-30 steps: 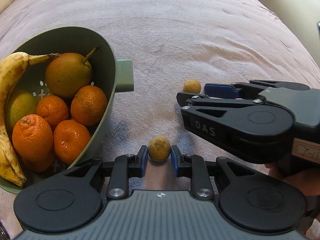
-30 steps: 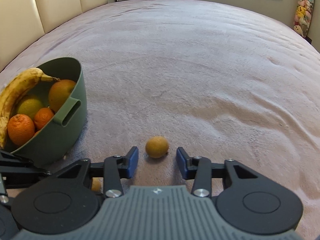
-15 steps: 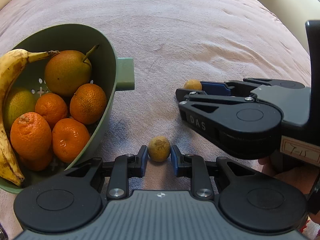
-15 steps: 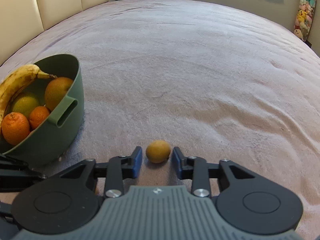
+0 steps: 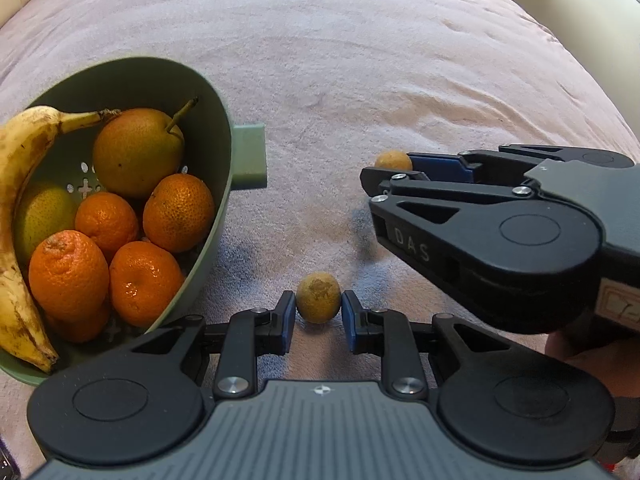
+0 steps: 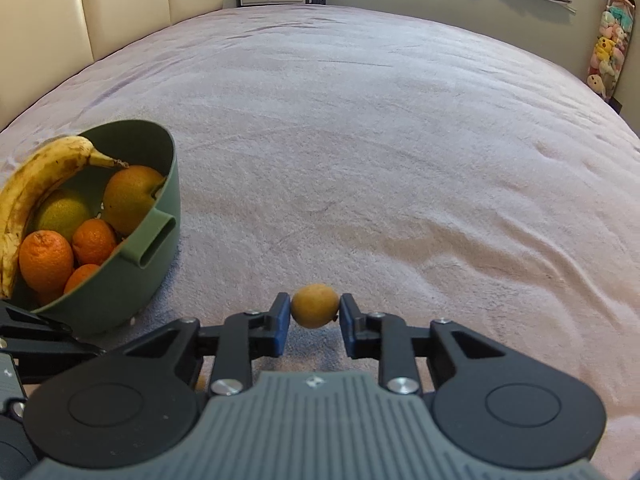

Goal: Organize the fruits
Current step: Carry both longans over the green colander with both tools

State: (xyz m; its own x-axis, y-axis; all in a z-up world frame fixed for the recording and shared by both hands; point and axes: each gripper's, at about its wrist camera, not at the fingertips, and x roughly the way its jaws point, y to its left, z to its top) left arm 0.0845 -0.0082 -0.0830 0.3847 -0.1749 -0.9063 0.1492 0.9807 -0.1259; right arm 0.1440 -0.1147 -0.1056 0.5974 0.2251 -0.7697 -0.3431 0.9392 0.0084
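Across the fuzzy mauve blanket [image 6: 360, 128], two small, round, dull-yellow fruits are getting pinched at once. Left gripper [image 5: 319, 312] is clamping a mottled brownish fruit [image 5: 319, 297], both blue pads flat against its sides, low against the pile and just clear of the bowl's wall. Right gripper [image 6: 315, 318] has just been closing its jaws, and now its blue pads are squeezing a smoother golden fruit [image 6: 314, 305] between them; from the left view that fruit is peeking out beyond the black finger linkage, well apart from the other one. Sitting to the left is a matte sage-green plastic colander bowl [image 5: 218, 184] with a slotted handle, holding a spotted, browning banana [image 5: 24, 216], a russet pear [image 5: 136, 150] with its stem, a yellow-green fruit [image 5: 42, 216] and several pebbly-skinned tangerines [image 5: 68, 274].
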